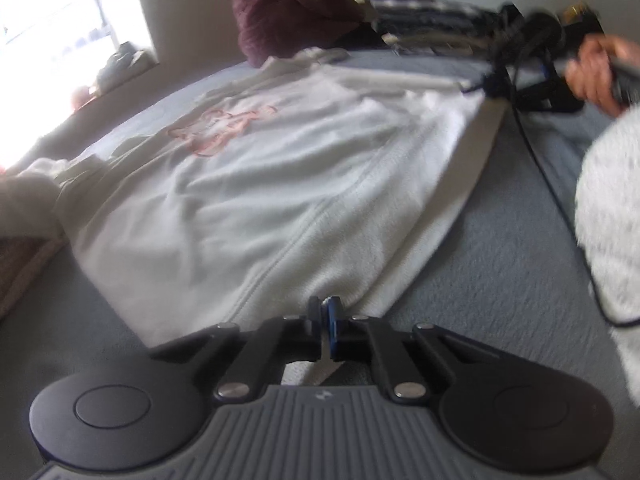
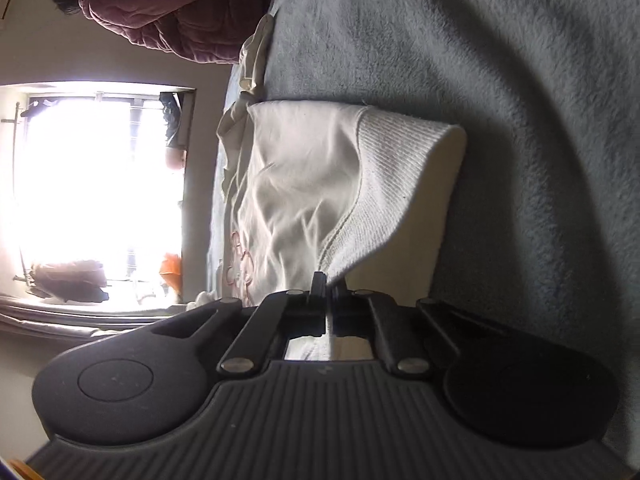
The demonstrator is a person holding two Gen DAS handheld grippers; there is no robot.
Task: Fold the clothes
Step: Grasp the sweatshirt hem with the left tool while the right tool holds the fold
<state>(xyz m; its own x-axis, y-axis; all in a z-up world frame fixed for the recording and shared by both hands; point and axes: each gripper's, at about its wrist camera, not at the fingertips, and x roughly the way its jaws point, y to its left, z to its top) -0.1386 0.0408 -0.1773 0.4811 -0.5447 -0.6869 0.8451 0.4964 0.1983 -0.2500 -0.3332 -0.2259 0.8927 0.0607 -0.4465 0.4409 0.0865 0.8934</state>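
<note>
A grey fleecy bed (image 1: 500, 264) is carrying a white sweatshirt (image 1: 248, 184), lying spread ahead of the jaws, with folded dark clothes (image 1: 420, 20) sitting far beyond.

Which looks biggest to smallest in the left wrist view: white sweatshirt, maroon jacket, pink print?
1. White sweatshirt, filling most of the view.
2. Maroon jacket, though it is farther off and cut by the frame.
3. Pink print on the sweatshirt.

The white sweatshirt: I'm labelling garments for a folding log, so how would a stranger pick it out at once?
Start from the grey blanket that covers the bed. The white sweatshirt lies spread across it, its ribbed hem pinched by the left gripper and right gripper. A pink outline print on its chest sets it apart from the dark folded clothes stacked behind it.
</note>
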